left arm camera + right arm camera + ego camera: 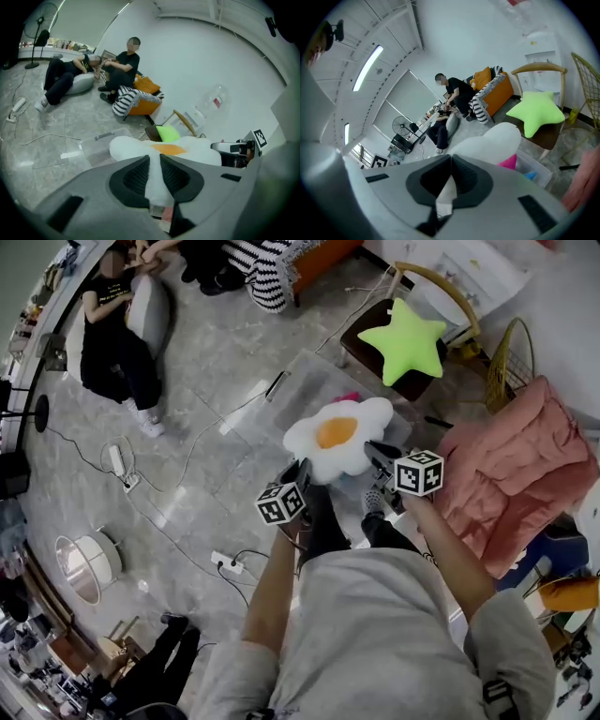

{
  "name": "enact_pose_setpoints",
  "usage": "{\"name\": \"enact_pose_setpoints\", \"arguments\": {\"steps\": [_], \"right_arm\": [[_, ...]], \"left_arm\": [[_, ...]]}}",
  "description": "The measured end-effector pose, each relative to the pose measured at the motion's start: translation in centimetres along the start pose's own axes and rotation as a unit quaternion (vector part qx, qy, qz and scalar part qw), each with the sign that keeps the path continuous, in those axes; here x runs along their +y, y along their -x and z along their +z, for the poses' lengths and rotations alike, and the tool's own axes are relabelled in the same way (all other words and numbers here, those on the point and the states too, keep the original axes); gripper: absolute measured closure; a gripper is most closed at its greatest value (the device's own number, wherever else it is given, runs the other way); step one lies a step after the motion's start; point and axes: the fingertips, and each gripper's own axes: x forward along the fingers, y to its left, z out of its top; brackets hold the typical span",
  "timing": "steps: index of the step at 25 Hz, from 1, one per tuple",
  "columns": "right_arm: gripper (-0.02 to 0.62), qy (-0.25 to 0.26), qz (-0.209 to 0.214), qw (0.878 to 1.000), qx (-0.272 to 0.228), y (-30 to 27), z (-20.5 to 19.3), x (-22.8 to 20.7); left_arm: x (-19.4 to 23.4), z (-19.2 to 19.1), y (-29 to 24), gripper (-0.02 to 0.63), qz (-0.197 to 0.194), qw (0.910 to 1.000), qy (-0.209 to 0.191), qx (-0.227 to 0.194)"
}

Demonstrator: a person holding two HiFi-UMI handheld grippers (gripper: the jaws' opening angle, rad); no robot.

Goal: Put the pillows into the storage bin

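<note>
White pillow (337, 437) between outstretched left tool (302, 466), right tool (376, 449)

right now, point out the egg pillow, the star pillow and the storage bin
egg pillow (336, 432), head view, on its orange yolk
star pillow (405, 338), head view, on its middle
storage bin (305, 381), head view, on its clear wall

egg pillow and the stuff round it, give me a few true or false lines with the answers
1. The left gripper and the right gripper are both shut on the egg pillow. True.
2. The green star pillow lies in the storage bin. False: it sits on the chair.
3. The egg pillow already lies inside the bin. False: it is held up over it.
4. A pink thing lies in the bin. True.
</note>
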Motion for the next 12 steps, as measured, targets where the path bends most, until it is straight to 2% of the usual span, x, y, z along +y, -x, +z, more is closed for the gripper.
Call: {"name": "enact_pose_setpoints", "arguments": {"steps": [5, 12], "right_arm": [[0.591, -0.024, -0.034, 0.999, 0.006, -6.4, 0.7, -0.4], [0.591, -0.045, -0.076, 0.996, 0.022, -14.5, -2.1, -2.4]], "left_arm": [[5.5, 2.5, -1.9, 0.549, -0.013, 0.9994, 0.021, 0.022], [14.1, 2.9, -6.4, 0.548, -0.030, 0.9975, 0.017, 0.061]]}}
